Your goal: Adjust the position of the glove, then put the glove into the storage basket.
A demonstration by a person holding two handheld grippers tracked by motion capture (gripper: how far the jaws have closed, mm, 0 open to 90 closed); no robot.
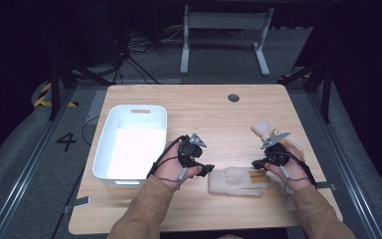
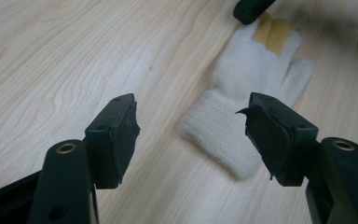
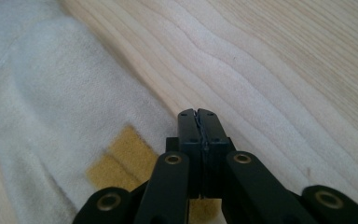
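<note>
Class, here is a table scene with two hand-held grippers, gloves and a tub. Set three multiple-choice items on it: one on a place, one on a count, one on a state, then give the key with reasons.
1. Where does the white tub stand on the table, seen from the high view?
A. at its left side
B. at its right side
C. in its middle

2. How many cream gloves lie on the table?
A. one
B. two
C. four

3. How do the fingers of the left gripper stand?
A. shut together
B. spread apart, holding nothing
C. clamped on a glove

Key:
1 A: the tub sits left of both hands.
2 B: the near glove lies between the grippers, and the far glove lies beyond the right gripper.
3 B: the left gripper view shows a wide gap with bare wood and the glove's cuff beyond it.
</note>
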